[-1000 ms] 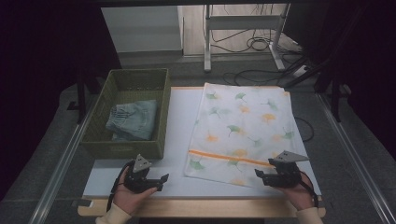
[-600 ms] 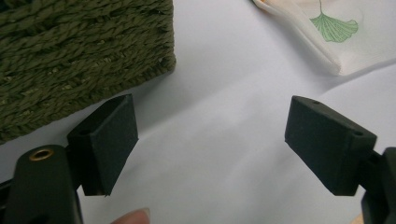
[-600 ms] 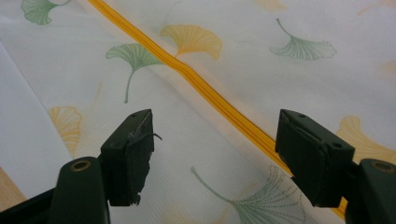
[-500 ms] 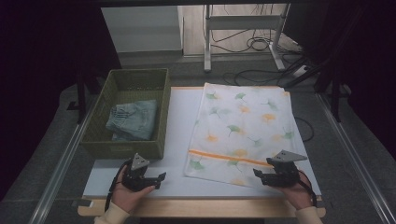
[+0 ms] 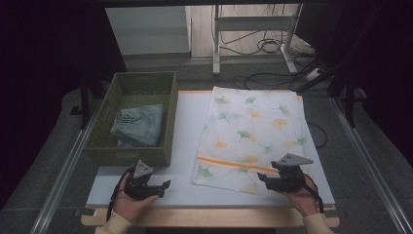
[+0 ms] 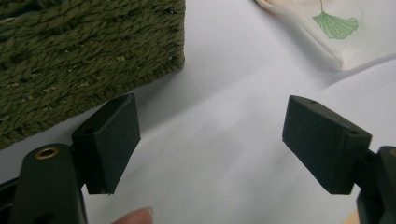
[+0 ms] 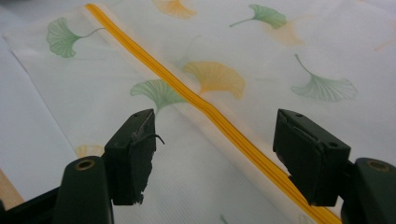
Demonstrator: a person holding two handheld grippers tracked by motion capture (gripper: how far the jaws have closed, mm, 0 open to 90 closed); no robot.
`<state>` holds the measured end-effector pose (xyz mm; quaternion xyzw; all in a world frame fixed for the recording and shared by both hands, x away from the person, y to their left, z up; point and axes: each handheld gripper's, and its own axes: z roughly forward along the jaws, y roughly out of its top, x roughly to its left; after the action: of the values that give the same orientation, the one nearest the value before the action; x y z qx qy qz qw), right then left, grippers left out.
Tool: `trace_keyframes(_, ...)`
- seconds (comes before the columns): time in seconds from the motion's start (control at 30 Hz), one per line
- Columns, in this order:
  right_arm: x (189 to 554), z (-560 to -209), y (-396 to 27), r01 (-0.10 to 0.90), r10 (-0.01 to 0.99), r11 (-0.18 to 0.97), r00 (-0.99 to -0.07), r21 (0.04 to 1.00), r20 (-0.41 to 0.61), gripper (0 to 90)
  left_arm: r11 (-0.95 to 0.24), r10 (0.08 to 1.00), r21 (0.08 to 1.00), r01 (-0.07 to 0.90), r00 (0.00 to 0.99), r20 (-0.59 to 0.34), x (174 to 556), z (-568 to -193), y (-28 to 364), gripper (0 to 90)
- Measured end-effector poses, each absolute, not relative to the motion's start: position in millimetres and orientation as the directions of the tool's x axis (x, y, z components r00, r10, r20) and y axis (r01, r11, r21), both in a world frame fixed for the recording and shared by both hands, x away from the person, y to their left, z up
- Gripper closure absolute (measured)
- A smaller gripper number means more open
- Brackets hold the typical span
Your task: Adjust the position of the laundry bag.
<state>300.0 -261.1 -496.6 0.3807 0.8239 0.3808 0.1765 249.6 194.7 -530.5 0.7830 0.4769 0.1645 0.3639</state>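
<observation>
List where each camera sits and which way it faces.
High view: fixed above the near table edge, facing forward and down on the basket, cloth and table; both forearms enter from below with the left hand-held gripper and right hand-held gripper.
Left gripper view: rides that hand-held gripper, facing bare table between basket wall and cloth corner; open jaws and a fingertip show.
Right gripper view: rides the other, facing the cloth's orange stripe; open jaws show.
Shared: the cloth appears in all three.

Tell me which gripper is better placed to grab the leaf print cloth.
Right. The right gripper hangs open over the cloth near its orange stripe; the left gripper is over bare table beside the basket.
</observation>
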Motion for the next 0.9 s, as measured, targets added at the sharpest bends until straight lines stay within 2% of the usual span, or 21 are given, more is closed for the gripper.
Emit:
trace_keyframes(0.27,304.5,-492.7,-243.8,0.481,0.735,0.447,-0.678,0.754,-0.003,31.9,-0.261,0.875,0.734,0.627,0.475,-0.095,248.9,-528.2,195.7,18.7)
trace_keyframes(0.33,308.5,-491.9,-234.8,0.468,0.723,0.482,-0.69,0.741,-0.034,31.9,-0.261,0.875,0.732,0.629,0.474,-0.096,248.8,-528.3,195.7,18.7)
trace_keyframes(0.9,327.6,-481.9,-191.0,0.464,0.686,0.513,-0.727,0.722,-0.021,34.3,-0.253,0.876,0.731,0.633,0.47,-0.104,250.1,-526.9,200.4,18.4)
